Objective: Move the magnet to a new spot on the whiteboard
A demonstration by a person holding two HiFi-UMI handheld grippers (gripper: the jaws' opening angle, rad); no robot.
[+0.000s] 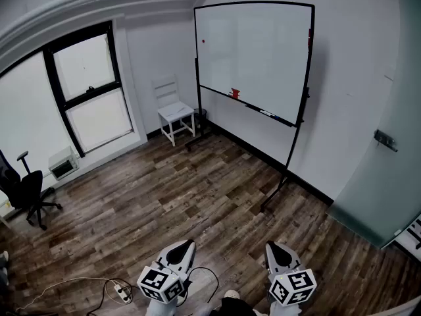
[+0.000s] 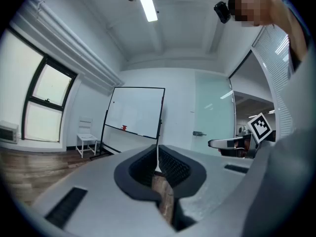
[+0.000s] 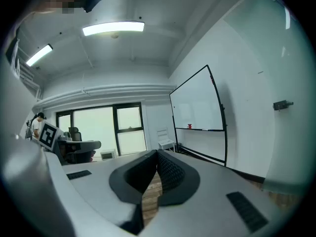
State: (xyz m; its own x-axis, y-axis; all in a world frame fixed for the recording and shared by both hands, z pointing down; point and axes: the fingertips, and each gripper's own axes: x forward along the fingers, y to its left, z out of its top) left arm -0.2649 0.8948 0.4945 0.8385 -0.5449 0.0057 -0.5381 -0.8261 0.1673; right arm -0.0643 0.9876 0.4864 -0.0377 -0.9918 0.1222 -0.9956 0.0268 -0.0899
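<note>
Magnet (image 1: 202, 41), likely the red dot, sits upper left on the whiteboard (image 1: 263, 58), across the room. Left gripper (image 1: 187, 244) and right gripper (image 1: 273, 246) hold their jaws closed, empty. Nothing has begun; next, walk up and open one.

Even light from ceiling tube (image 2: 146, 3); fisheye-bent, dark-vignetted edges

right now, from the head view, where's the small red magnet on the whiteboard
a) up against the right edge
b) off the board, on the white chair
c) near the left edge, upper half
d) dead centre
c: the small red magnet sits close to the left frame of the whiteboard, above the board's mid-height.
</note>
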